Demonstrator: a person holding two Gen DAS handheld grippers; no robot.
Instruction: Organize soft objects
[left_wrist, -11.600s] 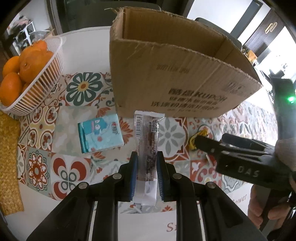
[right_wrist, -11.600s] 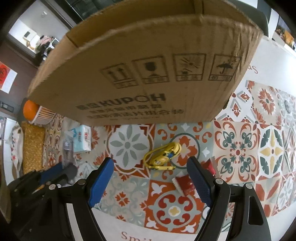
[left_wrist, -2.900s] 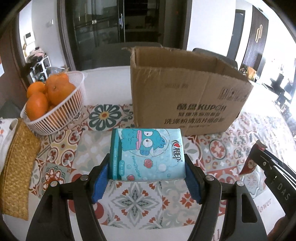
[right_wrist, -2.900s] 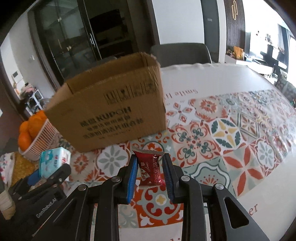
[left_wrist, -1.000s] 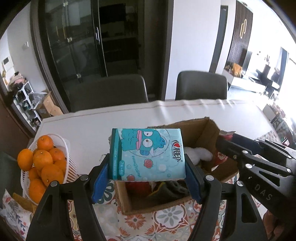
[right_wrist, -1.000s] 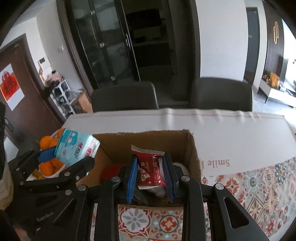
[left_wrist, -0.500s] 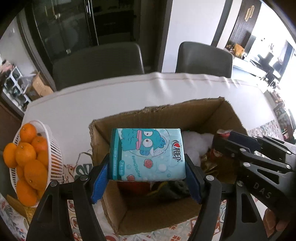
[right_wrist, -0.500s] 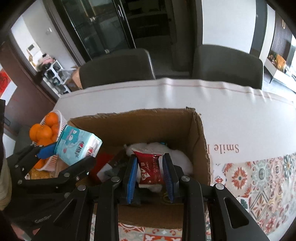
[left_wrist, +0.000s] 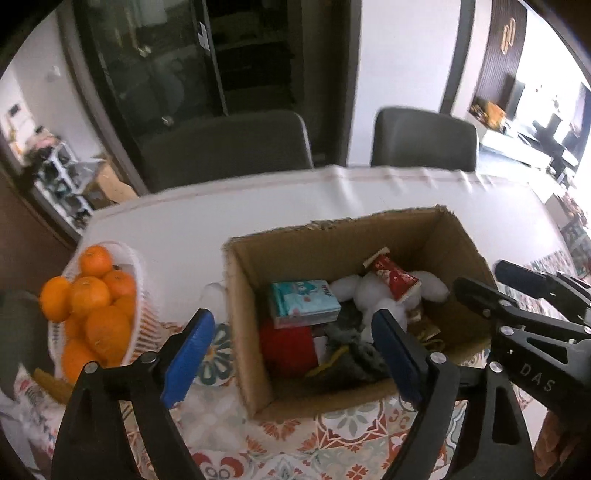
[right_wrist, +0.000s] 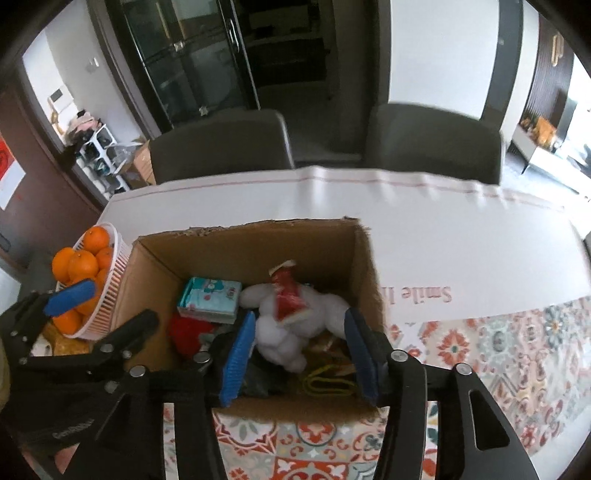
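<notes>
The open cardboard box (left_wrist: 255, 369) (right_wrist: 147, 266) stands on the patterned tablecloth. Inside lie a teal tissue pack (left_wrist: 303, 302) (right_wrist: 208, 299), a red snack wrapper (left_wrist: 394, 277) (right_wrist: 290, 293) on a white plush toy (left_wrist: 373, 295) (right_wrist: 284, 332), a red soft object (left_wrist: 288, 347) (right_wrist: 186, 330), dark cloth and a yellow cord (right_wrist: 327, 384). My left gripper (left_wrist: 293, 356) is open and empty above the box's near left part. My right gripper (right_wrist: 299, 354) is open and empty above the near right part, over the plush toy.
A white basket of oranges (left_wrist: 88, 306) (right_wrist: 86, 273) stands left of the box. Two grey chairs (left_wrist: 229, 144) (left_wrist: 424, 136) stand at the far side of the table. The white cloth (right_wrist: 443, 229) covers the far half.
Both grippers have opened. The tissue pack dropped from the left gripper and the red wrapper from the right gripper into the box.
</notes>
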